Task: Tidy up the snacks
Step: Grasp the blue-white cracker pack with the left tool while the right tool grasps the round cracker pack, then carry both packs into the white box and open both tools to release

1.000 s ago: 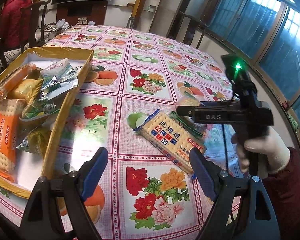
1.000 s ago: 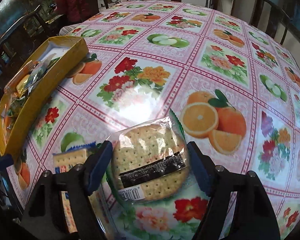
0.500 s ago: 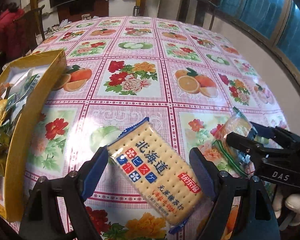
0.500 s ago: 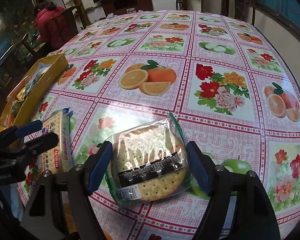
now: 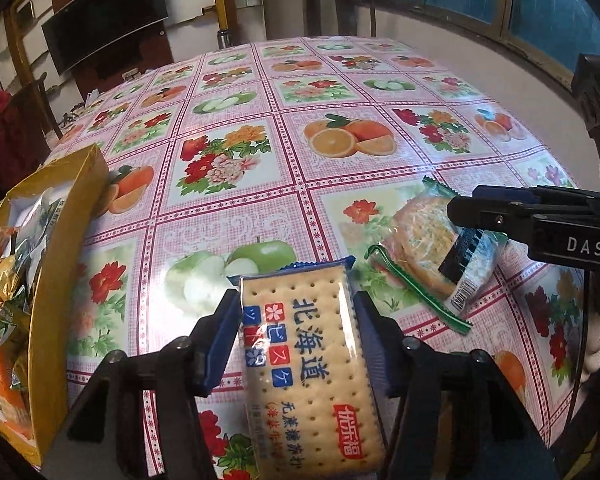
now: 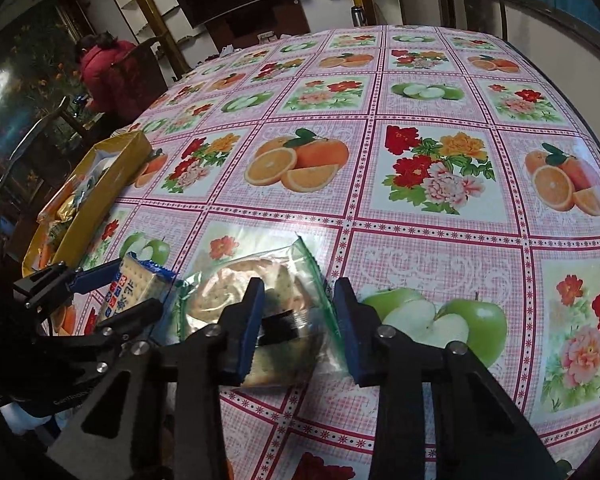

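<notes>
A rectangular cracker pack (image 5: 308, 364) with blue Chinese lettering lies lengthwise between the blue pads of my left gripper (image 5: 296, 308). Its jaws are closing and both pads touch the pack's long sides. To the right lies a clear bag of round crackers (image 5: 420, 252) with a green edge. My right gripper (image 6: 298, 328) straddles this bag of round crackers (image 6: 236, 284), its jaws closing, the pads pressing into the crumpled wrapper. The left wrist view shows the right gripper (image 5: 464, 206) side-on over the bag. The right wrist view shows the left gripper (image 6: 136, 286) clamping the cracker pack (image 6: 128, 292).
A yellow box (image 5: 60, 260) holding several wrapped snacks stands at the table's left edge, also seen as the yellow box (image 6: 104, 200). The fruit-and-flower tablecloth (image 6: 420, 240) stretches far back and right. A person in red (image 6: 104, 76) sits beyond by dark chairs. A white-gloved hand (image 5: 596, 344) holds the right gripper.
Both pairs of jaws have narrowed from wide open onto their packs. The left gripper rolled and slid forward so the cracker pack lines up between its fingers; the round-cracker bag now looks squeezed.
</notes>
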{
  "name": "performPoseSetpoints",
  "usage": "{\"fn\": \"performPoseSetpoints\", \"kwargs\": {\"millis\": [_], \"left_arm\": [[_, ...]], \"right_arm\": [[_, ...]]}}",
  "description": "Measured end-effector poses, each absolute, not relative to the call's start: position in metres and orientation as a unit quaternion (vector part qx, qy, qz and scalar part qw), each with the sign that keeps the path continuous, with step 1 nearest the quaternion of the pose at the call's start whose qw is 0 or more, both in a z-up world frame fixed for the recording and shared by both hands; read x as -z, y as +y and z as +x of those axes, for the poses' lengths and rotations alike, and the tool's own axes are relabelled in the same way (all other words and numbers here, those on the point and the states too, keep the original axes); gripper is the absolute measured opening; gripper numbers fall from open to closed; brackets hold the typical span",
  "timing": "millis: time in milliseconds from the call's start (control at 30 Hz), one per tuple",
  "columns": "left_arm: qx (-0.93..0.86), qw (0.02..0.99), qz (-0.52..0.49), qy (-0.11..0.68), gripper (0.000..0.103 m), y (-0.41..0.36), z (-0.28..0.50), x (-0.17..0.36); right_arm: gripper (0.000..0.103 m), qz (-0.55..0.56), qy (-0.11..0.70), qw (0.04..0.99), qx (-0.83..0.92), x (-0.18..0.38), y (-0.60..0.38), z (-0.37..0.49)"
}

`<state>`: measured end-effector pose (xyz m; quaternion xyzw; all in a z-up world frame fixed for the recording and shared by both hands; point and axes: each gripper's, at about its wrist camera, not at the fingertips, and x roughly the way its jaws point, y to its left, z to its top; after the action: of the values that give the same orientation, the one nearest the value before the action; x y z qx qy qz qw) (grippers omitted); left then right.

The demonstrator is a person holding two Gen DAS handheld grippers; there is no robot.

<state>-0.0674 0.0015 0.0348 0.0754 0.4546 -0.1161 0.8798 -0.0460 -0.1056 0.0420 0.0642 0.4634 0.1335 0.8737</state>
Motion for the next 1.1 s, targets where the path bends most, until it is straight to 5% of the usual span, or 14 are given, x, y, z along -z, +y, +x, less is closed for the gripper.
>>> {"fn": "performPoseSetpoints", "kwargs": {"millis": [33, 100, 333, 533, 800, 1100], "left_arm": [[0.117, 0.880, 0.070, 0.456, 0.057, 0.000, -0.066, -0.034], [0.119, 0.881, 0.057, 0.455, 0.057, 0.008, -0.069, -0.035], [0.134, 0.889, 0.007, 0.438, 0.056, 0.039, -0.082, -0.049], [0.143, 0.893, -0.024, 0.427, 0.056, 0.062, -0.090, -0.052], [0.151, 0.903, -0.061, 0.398, 0.056, 0.097, -0.103, -0.062], [0.142, 0.909, -0.089, 0.381, 0.055, 0.135, -0.119, -0.070]], "right_arm": [[0.066, 0.070, 0.461, 0.874, -0.134, -0.042, -0.107, -0.048], [0.088, 0.083, 0.456, 0.877, -0.124, -0.046, -0.109, -0.052], [0.088, 0.097, 0.480, 0.867, -0.089, -0.055, -0.102, -0.079], [0.093, 0.003, 0.492, 0.869, -0.047, -0.038, -0.061, -0.073], [0.093, 0.113, 0.526, 0.843, -0.008, -0.039, -0.059, -0.042], [0.093, -0.129, 0.498, 0.857, -0.035, -0.043, 0.017, 0.011]]}}
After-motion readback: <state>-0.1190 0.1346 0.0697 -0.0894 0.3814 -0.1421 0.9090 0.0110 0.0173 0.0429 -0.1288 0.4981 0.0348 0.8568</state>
